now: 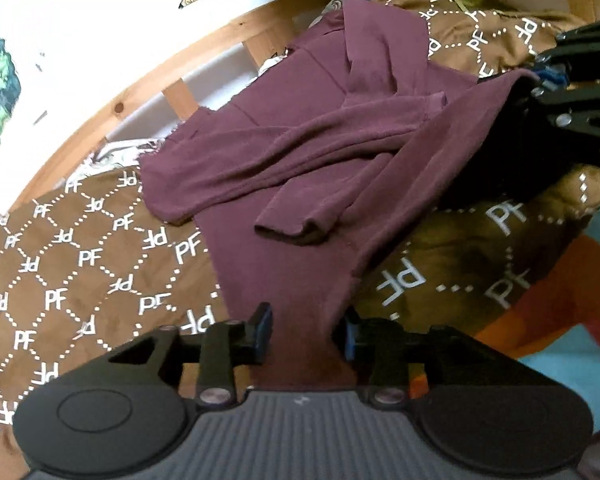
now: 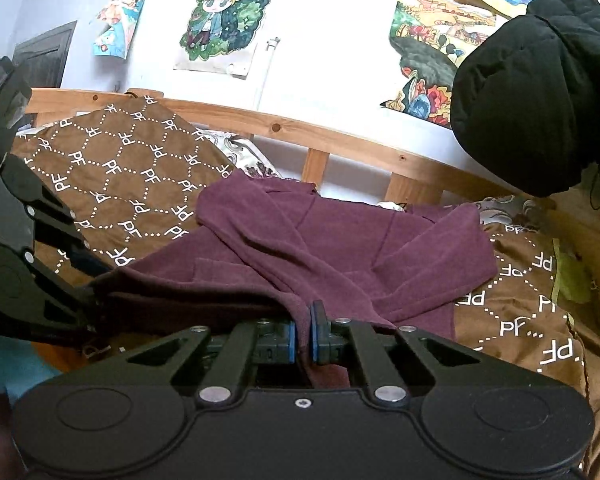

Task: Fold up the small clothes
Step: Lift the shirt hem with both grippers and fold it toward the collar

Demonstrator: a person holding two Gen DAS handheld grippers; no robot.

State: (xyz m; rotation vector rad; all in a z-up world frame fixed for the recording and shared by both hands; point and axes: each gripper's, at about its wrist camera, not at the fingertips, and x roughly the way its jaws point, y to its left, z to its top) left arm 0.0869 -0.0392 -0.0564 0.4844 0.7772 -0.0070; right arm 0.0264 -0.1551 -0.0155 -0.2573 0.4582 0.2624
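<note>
Left tool (image 1: 306, 332): black linkage arms, blue-faced pads, jaws standing apart, released. A strip of the maroon garment (image 1: 292, 168) runs between the pads; fabric passes through the gap with neither pad pressing it. Right tool (image 2: 302, 334): same build, pads drawn nearly together, clenched on a fold of the garment's near edge, cloth pinched and drooping below the pads.

Garment: soft, fleece-like knit, matte, dull plum. Lies spread on the bed, sleeves (image 1: 300, 196) crossed over the body, one cuff ending in a rounded, rolled hem. Right edge lifted into a taut ridge toward the right tool, seen in the left wrist view as a dark shape at far right.

Bedcover (image 1: 72, 264): brown, suede-looking, printed with white dotted diamonds and "PF" letters; rumpled on the right. Beyond it, a pale wooden bed rail (image 2: 300, 128) with knots and upright slats. White wall behind carries coloured drawings (image 2: 224, 12). A black quilted sleeve (image 2: 540, 88) fills the upper right of the right wrist view.
</note>
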